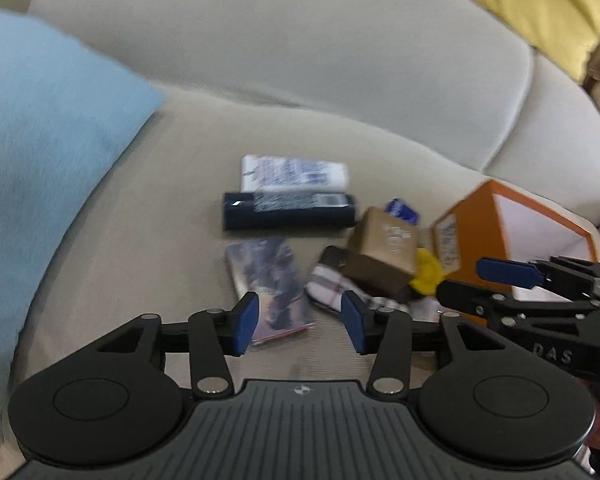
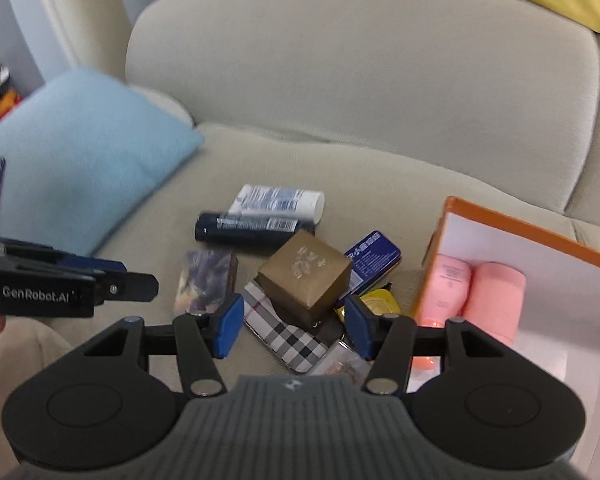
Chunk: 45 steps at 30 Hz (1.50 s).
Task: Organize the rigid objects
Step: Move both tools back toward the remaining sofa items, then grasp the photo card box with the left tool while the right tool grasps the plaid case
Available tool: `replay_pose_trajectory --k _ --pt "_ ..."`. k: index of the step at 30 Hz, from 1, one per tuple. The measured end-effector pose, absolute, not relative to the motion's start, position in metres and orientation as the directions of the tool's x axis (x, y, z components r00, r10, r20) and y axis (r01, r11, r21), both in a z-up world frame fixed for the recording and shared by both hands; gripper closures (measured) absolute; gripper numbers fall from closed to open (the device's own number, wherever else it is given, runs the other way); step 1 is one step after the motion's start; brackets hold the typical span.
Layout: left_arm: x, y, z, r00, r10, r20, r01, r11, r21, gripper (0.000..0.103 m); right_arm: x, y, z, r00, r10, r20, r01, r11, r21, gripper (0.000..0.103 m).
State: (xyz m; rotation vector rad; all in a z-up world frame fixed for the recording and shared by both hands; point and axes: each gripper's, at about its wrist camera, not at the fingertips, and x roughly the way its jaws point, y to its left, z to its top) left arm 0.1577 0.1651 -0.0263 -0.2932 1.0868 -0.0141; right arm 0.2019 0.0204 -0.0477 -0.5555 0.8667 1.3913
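I am looking at the sofa seat (image 2: 380, 184) from left to right. At the far left the light blue cushion (image 2: 84, 152) is leaning. Next, my left gripper (image 1: 299, 323) is hovering with its jaws spread and nothing between them, over the picture card (image 1: 269, 284).

In the middle the loose things are lying together: the white tube (image 2: 278, 202), the dark tube (image 2: 246, 229) just in front of it, and the brown box (image 2: 306, 278) sitting tilted on the plaid case (image 2: 288, 330). The blue tin (image 2: 374, 258) and a yellow thing (image 2: 378, 300) are just beside the brown box.

My right gripper (image 2: 294, 330) is also standing apart and empty, above the plaid case. At the right the orange box (image 2: 512, 224) is lying open, with two pink bottles (image 2: 476, 292) already inside.

I think I am choosing the next object now. To do it well, I am planning to take the brown box first, because it is on top, closing on its flat sides, not on a corner. The other gripper is keeping away from the pile.
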Motion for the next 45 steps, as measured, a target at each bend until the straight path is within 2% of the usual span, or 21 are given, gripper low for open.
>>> replay_pose_trajectory --k 2,7,8,16,20,23,25,30,33,36,42,45 --pt "0.165 0.172 -0.040 0.441 -0.136 -0.887 -0.172 0.958 -0.232 0.041 0.197 0.027 -0.057 -0.044 0.583 -0.811 -0.984 0.115 0.136 0.046" --pt "0.181 0.188 -0.073 0.380 -0.147 -0.913 -0.251 0.934 -0.255 0.041 0.185 0.050 -0.079 -0.063 0.503 -0.862 -0.990 0.077 0.118 0.049" --pt "0.183 0.189 -0.078 0.375 -0.152 -0.914 -0.256 0.931 -0.259 0.041 0.180 0.053 -0.084 -0.074 0.486 -0.871 -0.991 0.061 0.118 0.052" --pt "0.193 0.196 -0.111 0.321 -0.189 -0.928 -0.307 0.906 -0.290 0.041 0.157 0.070 -0.117 -0.060 0.406 -0.912 -0.998 -0.023 0.056 0.053" --pt "0.193 0.202 -0.121 0.336 -0.253 -0.907 -0.333 0.869 -0.366 0.037 0.156 0.072 -0.124 -0.064 0.395 -0.917 -0.998 -0.033 0.055 0.052" --pt "0.194 0.203 -0.126 0.357 -0.277 -0.892 -0.344 0.849 -0.401 0.032 0.151 0.076 -0.124 -0.040 0.403 -0.914 -0.998 -0.068 0.013 0.051" --pt "0.196 0.203 -0.128 0.366 -0.285 -0.886 -0.345 0.843 -0.413 0.032 0.148 0.081 -0.125 -0.011 0.406 -0.914 -0.996 -0.090 -0.028 0.050" --pt "0.197 0.193 -0.126 0.391 -0.274 -0.878 -0.321 0.854 -0.409 0.041 0.145 0.088 -0.131 0.015 0.395 -0.919 -0.990 -0.123 -0.069 0.041" --pt "0.190 0.197 -0.121 0.414 -0.276 -0.868 -0.337 0.839 -0.427 0.055 0.141 0.087 -0.132 0.034 0.398 -0.917 -0.984 -0.146 -0.100 0.040" --pt "0.186 0.204 -0.116 0.421 -0.297 -0.857 -0.356 0.815 -0.457 0.065 0.139 0.086 -0.136 0.042 0.396 -0.917 -0.978 -0.171 -0.119 0.038" --pt "0.176 0.201 -0.098 0.429 -0.254 -0.867 -0.347 0.840 -0.417 0.076 0.124 0.085 -0.148 0.127 0.397 -0.909 -0.936 -0.255 -0.243 0.037" --pt "0.169 0.204 -0.091 0.412 -0.224 -0.883 -0.343 0.860 -0.378 0.078 0.123 0.082 -0.147 0.142 0.403 -0.904 -0.929 -0.261 -0.262 0.041"
